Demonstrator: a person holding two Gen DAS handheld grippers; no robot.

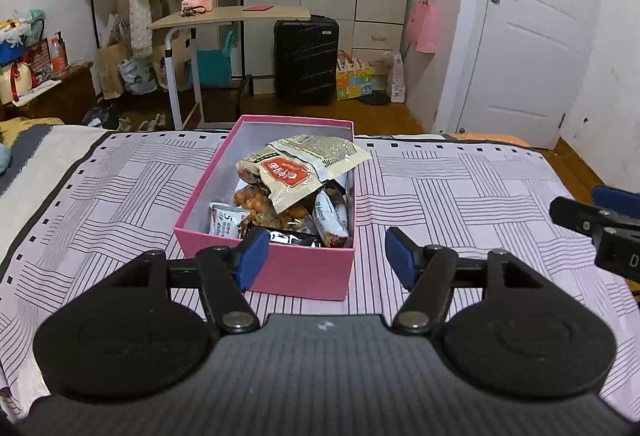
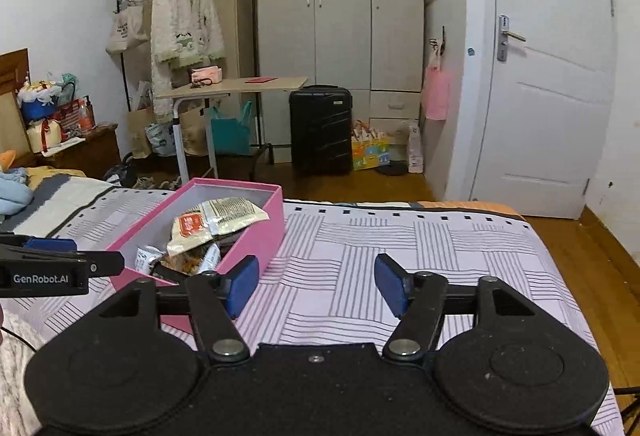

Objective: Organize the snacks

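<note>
**Room behind your workspace**

You face a grey wardrobe (image 2: 340, 4) at top centre, a black suitcase (image 2: 320, 130) below it, and a white door (image 2: 548, 96) on the right. At upper left, a cream robe (image 2: 184, 24) hangs over a side table (image 2: 232, 86). A striped bedspread (image 2: 400, 256) fills the lower frame.

Pink box (image 1: 280, 268): matt card, smooth walls, pale lining. Snack packets (image 1: 304, 168): glossy crinkled plastic film (some clear, showing orange contents). Bedsheet (image 1: 460, 188): soft matt cloth, printed lines. Left gripper (image 1: 326, 256) and right gripper (image 2: 316, 286): matt black plastic arms, metal pivot pins, blue rubbery pads. Suitcase (image 2: 320, 128): ribbed hard black shell, slight sheen. Floor (image 2: 592, 248): glossy wood. Wardrobe (image 2: 340, 4): smooth matt panels.
</note>
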